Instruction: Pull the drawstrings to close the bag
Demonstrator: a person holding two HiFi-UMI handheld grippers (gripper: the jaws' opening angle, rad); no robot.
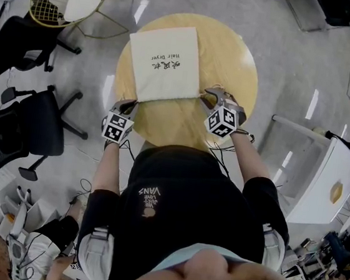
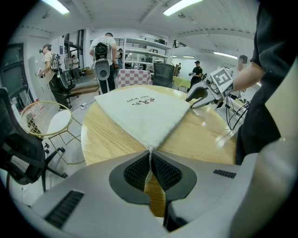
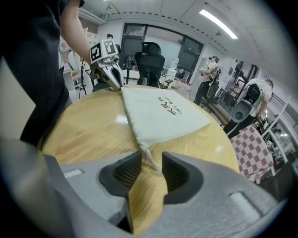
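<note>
Slippage is my main worry. My left claw (image 2: 150, 158) is pinched together on the left cord (image 2: 147, 177) just where it leaves the near corner of the bag (image 1: 165, 63). My right claw (image 3: 152, 172) has its jaws apart, with the right cord (image 3: 147, 153) lying loose in the gap and neither pad pressing on it. If I pulled now, I judge only one side would draw, and the bag would slide or swing across the table (image 1: 235, 55) toward my left instead of closing. If I close the right claw carelessly, the thin cord could slip out past the tips. I could also catch the bag's hem along with the cord, which would hold the mouth open rather than let the cloth gather. The tabletop is smooth wood and the bag looks light, so only two even, opposing pulls would keep it in place, and a lopsided tug could drag it toward an edge. The bag lies flat near the middle of the round table, its near edge toward me and running between the two claws. It is square, off-white soft cloth with a fuzzy hem and a little black print that includes "Hair dryer". That near edge looks straight and ungathered, so I reckon the closing has not begun.
</note>
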